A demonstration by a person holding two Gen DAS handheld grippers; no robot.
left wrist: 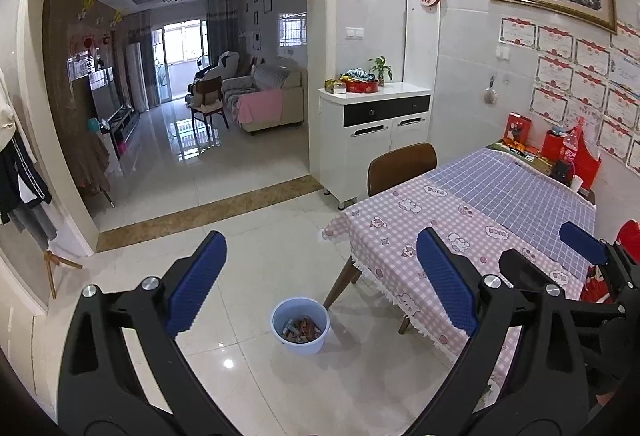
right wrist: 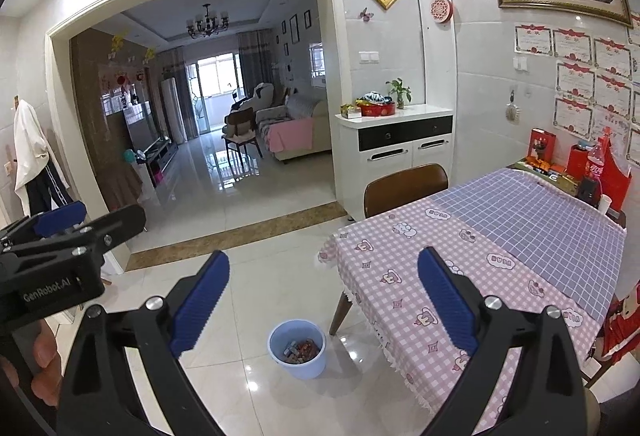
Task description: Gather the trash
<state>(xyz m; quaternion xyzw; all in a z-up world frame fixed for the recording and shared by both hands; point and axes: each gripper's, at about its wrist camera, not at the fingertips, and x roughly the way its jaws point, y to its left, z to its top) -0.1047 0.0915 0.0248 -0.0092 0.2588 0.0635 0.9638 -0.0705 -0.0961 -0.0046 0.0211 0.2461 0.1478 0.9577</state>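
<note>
Blue bin (left wrist: 301,325) of trash on floor, between spread, empty fingers (left wrist: 198,284)

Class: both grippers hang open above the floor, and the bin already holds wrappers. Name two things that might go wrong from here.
1. The blue bin stands close to the table leg; a lowered left gripper may knock the bin over.
2. The tablecloth fringe hangs near the right gripper and might snag a finger.
</note>
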